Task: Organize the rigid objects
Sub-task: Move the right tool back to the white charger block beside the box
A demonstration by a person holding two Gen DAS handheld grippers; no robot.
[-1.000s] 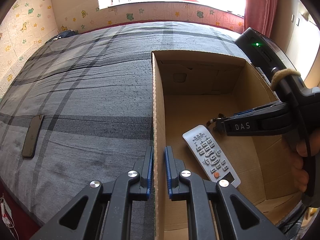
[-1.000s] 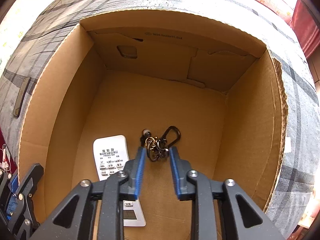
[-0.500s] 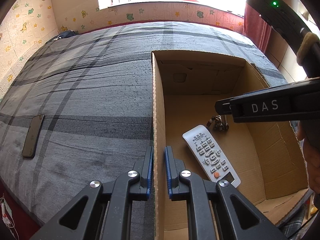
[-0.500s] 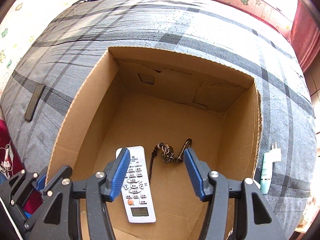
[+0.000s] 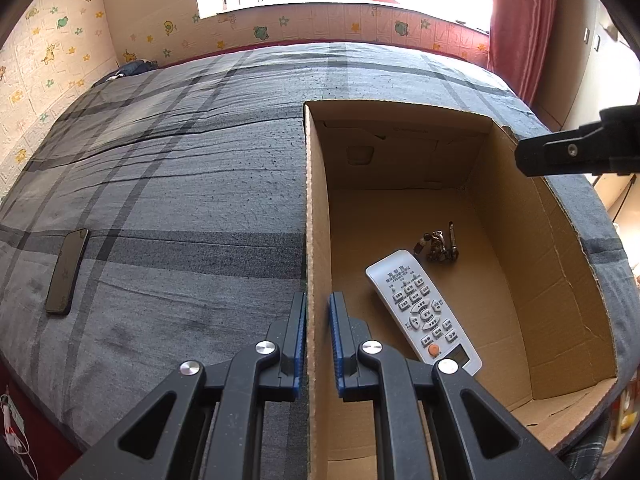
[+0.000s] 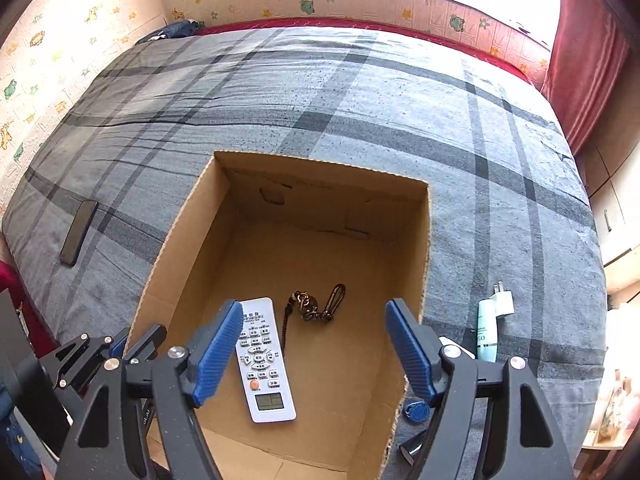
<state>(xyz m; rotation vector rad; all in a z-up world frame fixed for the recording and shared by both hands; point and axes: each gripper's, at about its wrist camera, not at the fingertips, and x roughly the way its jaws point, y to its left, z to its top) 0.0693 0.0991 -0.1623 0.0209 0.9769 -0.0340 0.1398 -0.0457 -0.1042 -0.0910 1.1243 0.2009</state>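
A black phone (image 6: 79, 232) lies far left on the grey plaid bed (image 6: 360, 92), well apart from the cardboard box (image 5: 316, 208). My left fingers (image 5: 318, 338) straddle the box's left wall, the blue pads close on either side of the cardboard, clamped on it as far as I can see. Inside the box, on its floor, lie a white remote (image 6: 264, 358) and, just to its right, a dark keychain (image 6: 316, 306). My right fingers (image 6: 314, 354) hang spread wide above the box, holding nothing. Right of the box, on the bed, lie a pale green tube (image 6: 486, 330) and a white plug (image 6: 503, 300), touching.
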